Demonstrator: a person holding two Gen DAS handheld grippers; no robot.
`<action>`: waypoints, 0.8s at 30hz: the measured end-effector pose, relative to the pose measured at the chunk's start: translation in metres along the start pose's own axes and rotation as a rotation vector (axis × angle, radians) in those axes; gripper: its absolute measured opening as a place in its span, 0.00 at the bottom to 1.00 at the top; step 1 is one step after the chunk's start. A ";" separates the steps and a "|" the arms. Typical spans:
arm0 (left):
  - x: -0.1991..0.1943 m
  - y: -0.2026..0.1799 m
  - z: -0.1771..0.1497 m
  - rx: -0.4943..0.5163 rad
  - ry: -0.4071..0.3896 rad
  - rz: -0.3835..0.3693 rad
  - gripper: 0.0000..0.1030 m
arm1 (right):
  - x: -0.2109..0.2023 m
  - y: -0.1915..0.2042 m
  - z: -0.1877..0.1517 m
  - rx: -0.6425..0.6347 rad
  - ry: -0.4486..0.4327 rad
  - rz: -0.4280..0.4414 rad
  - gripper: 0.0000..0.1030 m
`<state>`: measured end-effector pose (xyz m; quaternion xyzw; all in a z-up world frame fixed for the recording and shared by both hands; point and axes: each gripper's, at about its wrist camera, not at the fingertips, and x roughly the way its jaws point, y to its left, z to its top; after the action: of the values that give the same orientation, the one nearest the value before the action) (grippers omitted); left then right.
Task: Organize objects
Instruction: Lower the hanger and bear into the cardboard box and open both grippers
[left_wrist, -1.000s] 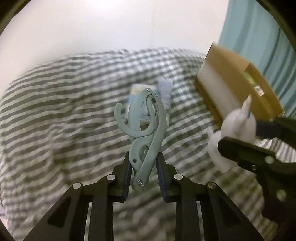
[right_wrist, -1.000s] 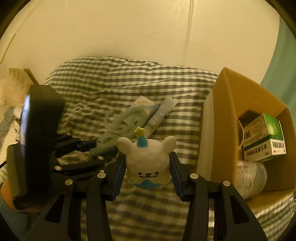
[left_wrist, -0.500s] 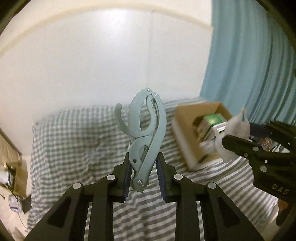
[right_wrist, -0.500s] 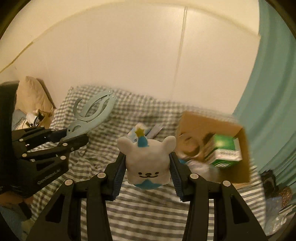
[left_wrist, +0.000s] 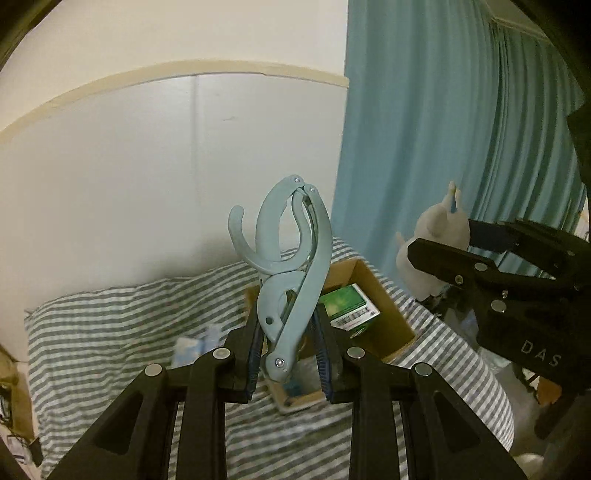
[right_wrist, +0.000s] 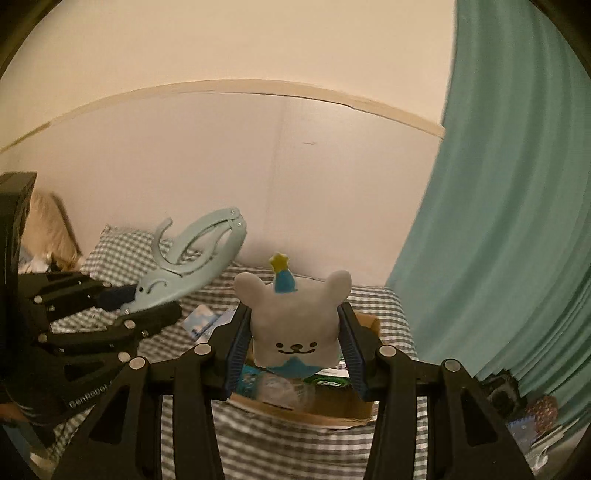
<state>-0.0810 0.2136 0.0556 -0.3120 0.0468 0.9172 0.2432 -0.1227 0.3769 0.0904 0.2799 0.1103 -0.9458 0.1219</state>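
Note:
My left gripper (left_wrist: 288, 356) is shut on a pale blue folding hanger (left_wrist: 291, 266), which stands up between the pads, hook at the top left. The right gripper (right_wrist: 293, 350) is shut on a white bear toy (right_wrist: 293, 317) with a blue cone hat and yellow star. Both are held high above the bed. Below them lies an open cardboard box (left_wrist: 384, 295) holding a green carton (left_wrist: 349, 306). In the right wrist view the hanger (right_wrist: 195, 266) and left gripper (right_wrist: 122, 306) show at the left. The toy (left_wrist: 439, 243) and right gripper (left_wrist: 458, 258) appear at the right of the left wrist view.
The bed has a grey and white checked cover (left_wrist: 122, 332) with a blue packet (right_wrist: 201, 319) lying on it. A teal curtain (right_wrist: 509, 221) hangs at the right, a pale wall (left_wrist: 147, 166) behind. Clutter sits on the floor at the lower right (right_wrist: 532, 413).
Both grippers have risen well above the bed with hanger and toy still held. The bed and box now look smaller and lower, and the wall and curtain fill more of each view.

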 end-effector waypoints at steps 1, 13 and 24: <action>0.007 -0.005 0.002 0.002 0.005 0.002 0.25 | 0.004 -0.008 -0.001 0.014 0.004 0.000 0.44; 0.112 -0.014 -0.008 -0.045 0.111 0.039 0.25 | 0.095 -0.070 -0.018 0.141 0.066 0.071 0.44; 0.161 -0.014 -0.035 -0.018 0.193 0.047 0.25 | 0.167 -0.082 -0.041 0.207 0.184 0.112 0.44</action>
<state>-0.1654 0.2850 -0.0678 -0.3999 0.0691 0.8887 0.2133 -0.2625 0.4378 -0.0243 0.3822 0.0072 -0.9142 0.1344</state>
